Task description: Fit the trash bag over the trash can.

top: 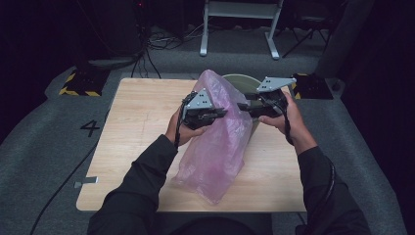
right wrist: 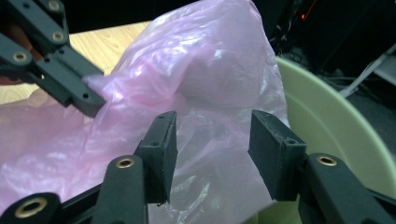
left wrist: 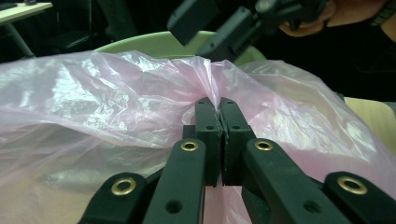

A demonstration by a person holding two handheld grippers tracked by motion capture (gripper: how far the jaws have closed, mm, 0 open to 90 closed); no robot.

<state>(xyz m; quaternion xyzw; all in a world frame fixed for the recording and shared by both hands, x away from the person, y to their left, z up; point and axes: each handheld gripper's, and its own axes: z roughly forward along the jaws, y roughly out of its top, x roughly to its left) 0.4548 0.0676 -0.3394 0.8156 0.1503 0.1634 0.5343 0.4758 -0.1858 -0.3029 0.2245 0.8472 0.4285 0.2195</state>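
1. Dark sleeves are coming in over the near edge of the tabletop, each hand carrying a gripper toward the middle.
2. Lying from the near edge up toward the far right corner is the pink plastic bag; its upper end is rising against a pale green bin that is standing at the far edge.
3. Left gripper is clenched on a gathered fold of the bag, the film puckering into creases right where the jaws are meeting.
4. Right gripper is standing released, its jaws partly apart with the bag's film lying between them; the pads are not pressing on it. In the high view it is hovering just beside the bin's rim, close to the left gripper.
5. Judging by its look, the bag is thin, limp and very light, so it is offering no stiffness to push against and is likely sliding easily between hard pads.
6. Crinkled, glossy film like this is probably slippery and can tear if pulled sharply.
7. Best hold, in my view, is a bunched fold near the open edge, opposite the left gripper's pinch, so the two grips are spreading the mouth rather than stretching one single layer.
8. A pinch on a single flat sheet is risking a slip.
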